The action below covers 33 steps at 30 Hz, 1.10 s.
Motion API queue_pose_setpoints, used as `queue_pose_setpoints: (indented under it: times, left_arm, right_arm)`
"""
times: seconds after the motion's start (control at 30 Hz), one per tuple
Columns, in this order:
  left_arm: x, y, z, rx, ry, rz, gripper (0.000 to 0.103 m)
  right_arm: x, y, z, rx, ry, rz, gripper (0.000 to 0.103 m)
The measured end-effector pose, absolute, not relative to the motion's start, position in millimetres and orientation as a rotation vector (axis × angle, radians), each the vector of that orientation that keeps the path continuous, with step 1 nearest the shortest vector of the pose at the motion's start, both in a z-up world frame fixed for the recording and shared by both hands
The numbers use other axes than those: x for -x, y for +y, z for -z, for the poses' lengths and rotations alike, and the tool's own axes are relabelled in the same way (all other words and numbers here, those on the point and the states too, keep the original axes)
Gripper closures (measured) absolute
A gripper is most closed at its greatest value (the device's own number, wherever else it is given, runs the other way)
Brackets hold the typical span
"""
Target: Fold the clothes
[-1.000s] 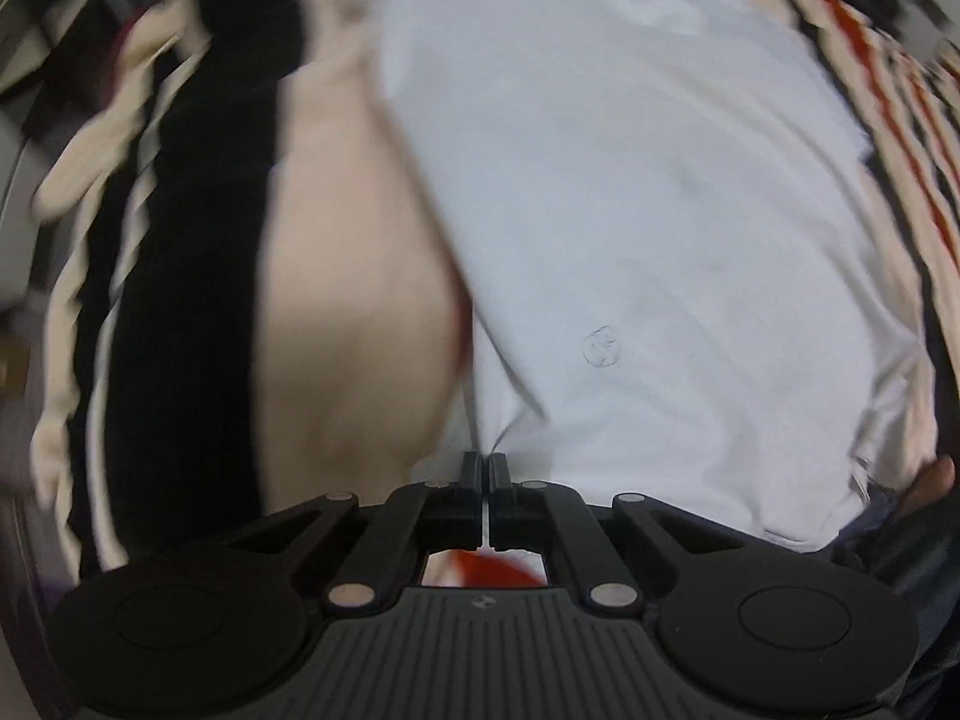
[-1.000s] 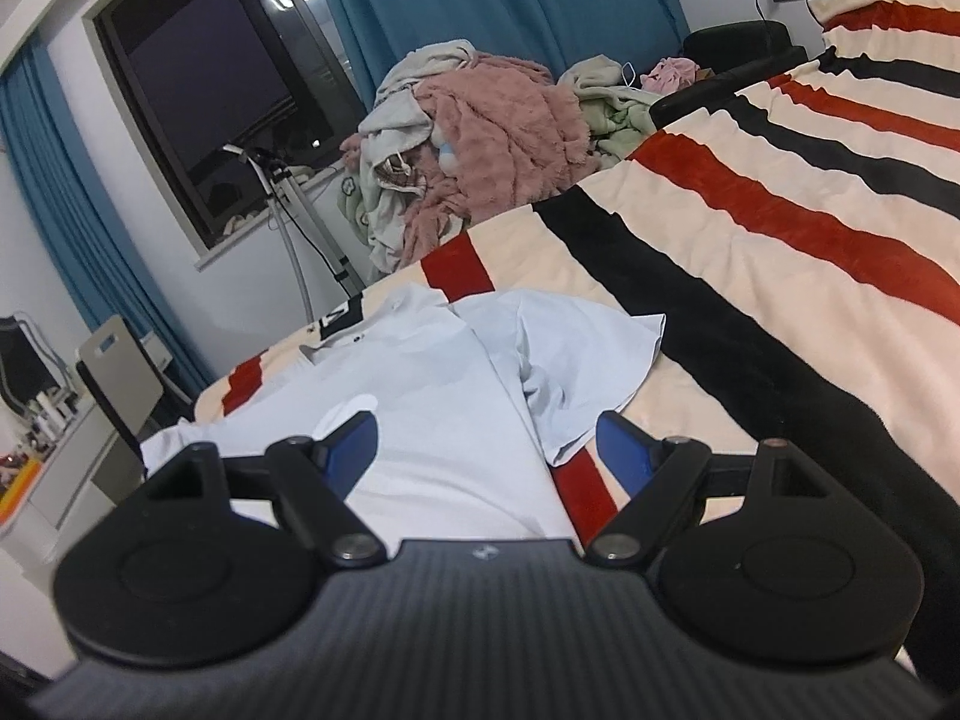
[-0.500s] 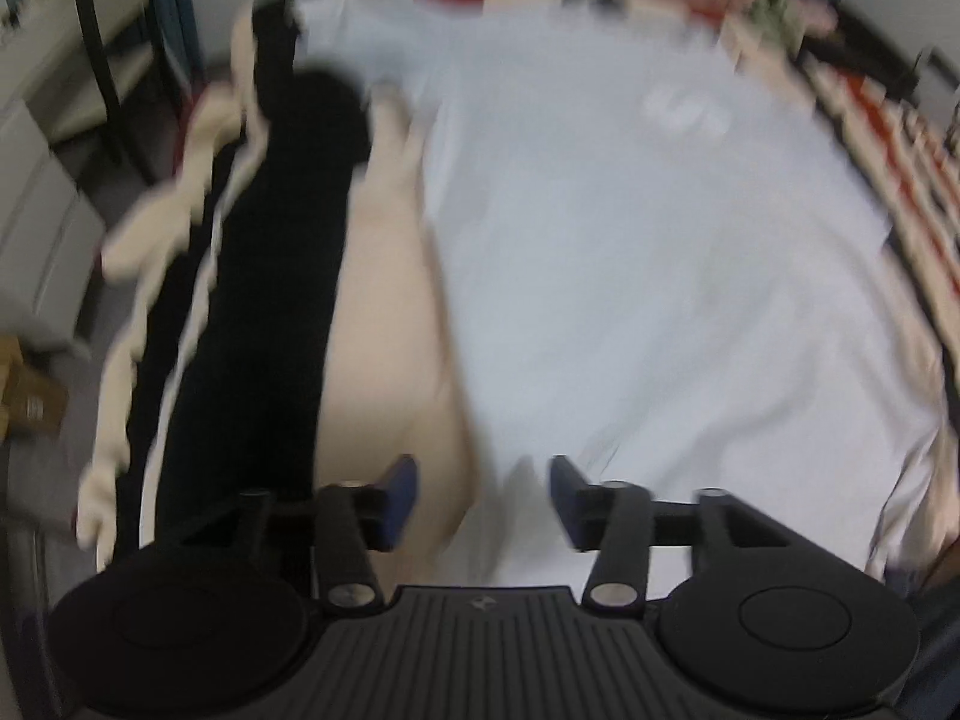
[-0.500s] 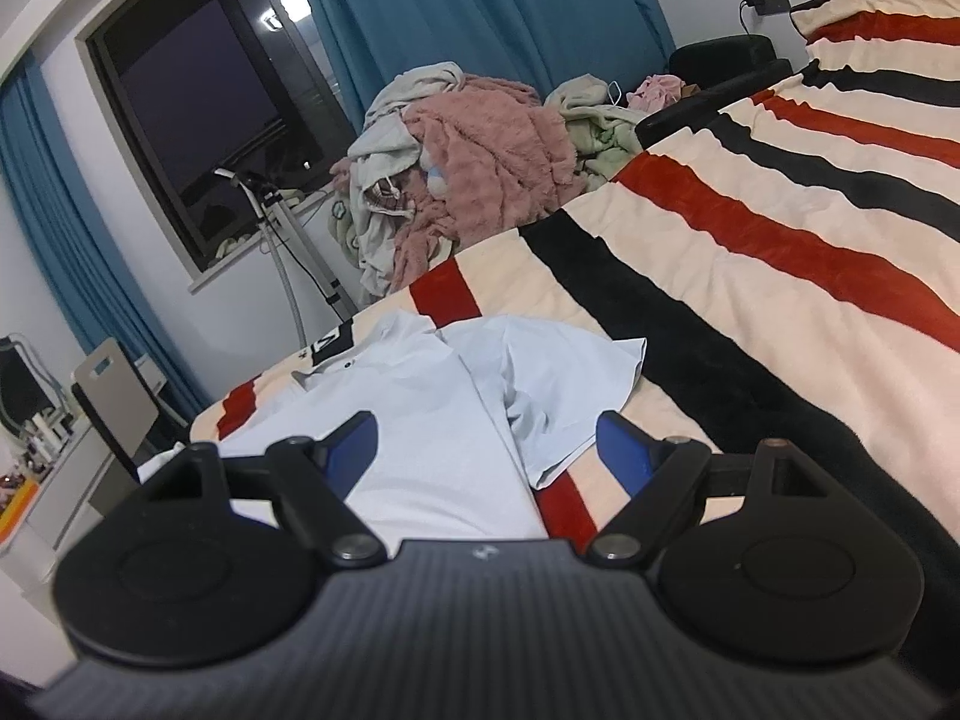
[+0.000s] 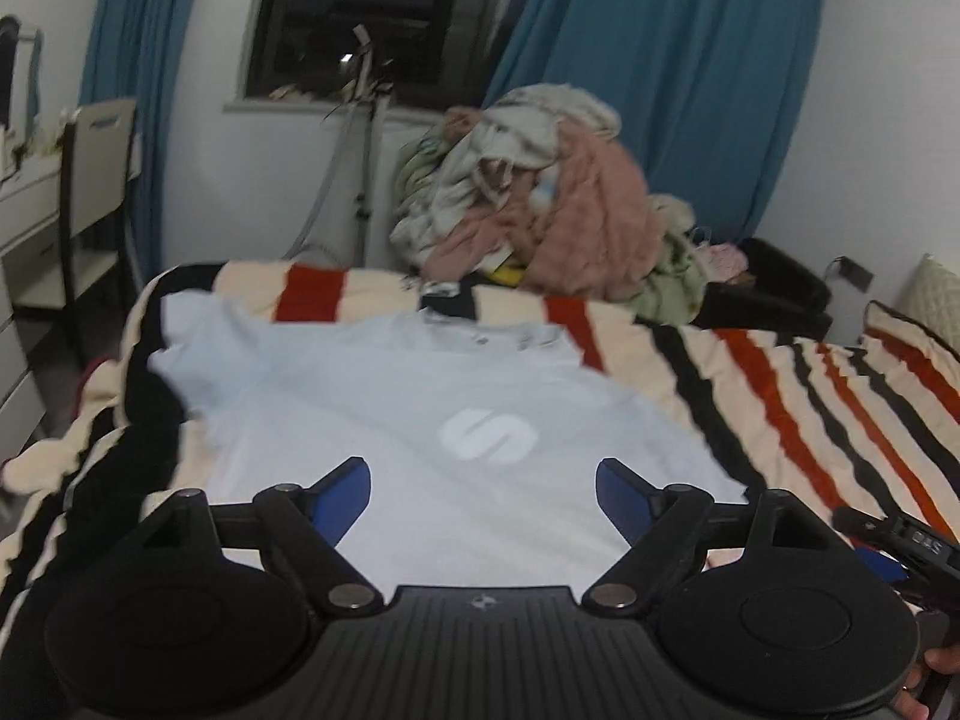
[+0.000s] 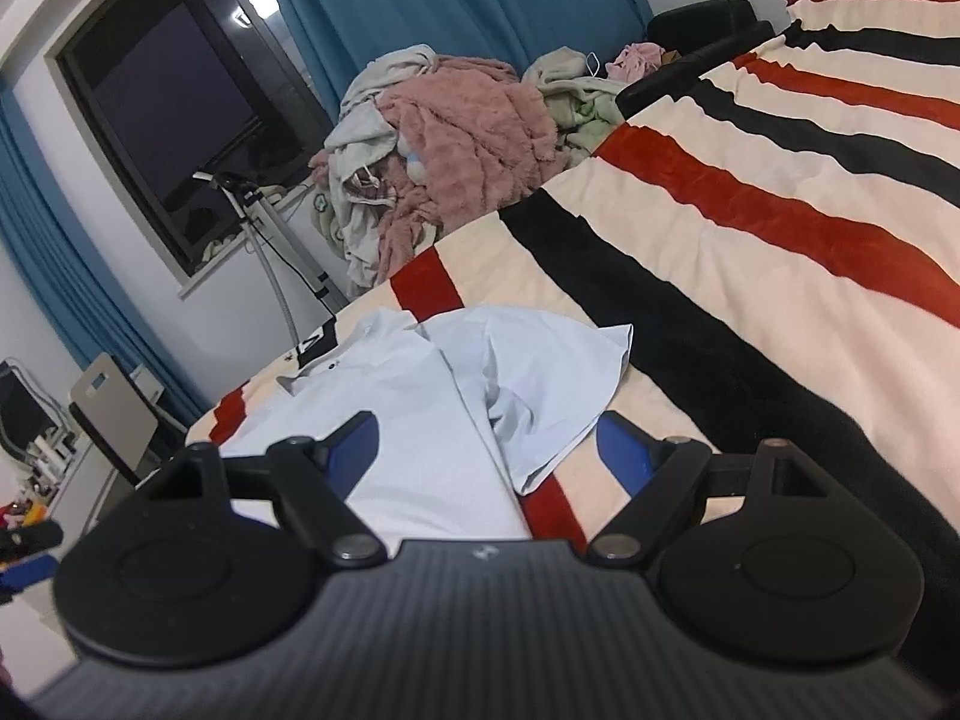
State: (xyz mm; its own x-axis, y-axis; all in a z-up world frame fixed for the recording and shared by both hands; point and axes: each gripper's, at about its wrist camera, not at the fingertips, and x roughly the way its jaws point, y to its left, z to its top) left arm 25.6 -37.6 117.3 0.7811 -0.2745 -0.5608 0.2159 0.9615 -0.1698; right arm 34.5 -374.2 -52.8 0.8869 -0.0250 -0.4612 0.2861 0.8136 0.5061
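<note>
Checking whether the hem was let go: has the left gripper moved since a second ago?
Yes. The left gripper has lifted back from the T-shirt, jaws opening and empty; the window now shows.

Bedroom at night, dim indoor light.
White walls; dark window (image 5: 360,18) with teal curtains (image 5: 654,96) on both sides; a reflected light spot in the glass. Bed under striped blanket (image 6: 750,228), cream, red, black. Heap of laundry (image 5: 540,198) at far edge of bed, pink and beige. Metal stand (image 5: 360,180) below the window. Chair (image 5: 99,180) and white drawer unit (image 5: 24,228) on the left. Black box (image 5: 774,282) by right wall.
</note>
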Motion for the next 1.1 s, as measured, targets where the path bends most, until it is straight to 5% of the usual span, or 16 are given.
queue_pose_setpoints:
  times: [0.43,0.8,0.83,0.93,1.1]
  left_arm:
    - [-99.2,-41.7,6.7,-0.001,0.625,0.231,0.019]
    - [-123.1,-5.8,51.9,0.091,0.646,0.2,0.019]
    - [-123.8,-2.7,53.7,0.098,0.642,0.196,0.018]
    - [-126.5,4.9,53.1,0.143,0.632,0.195,0.018]
    - [-128.7,14.5,48.1,0.191,0.625,0.185,0.018]
  right_arm:
    - [-110.8,-424.8,103.5,-0.555,0.57,0.211,0.023]
    - [-211.2,-452.0,193.3,-0.601,0.662,0.271,0.03]
    - [-218.2,-452.9,194.1,-0.605,0.649,0.262,0.035]
    - [-239.4,-450.0,187.2,-0.588,0.639,0.228,0.086]
    - [-264.2,-432.6,152.0,-0.372,0.581,0.232,0.094]
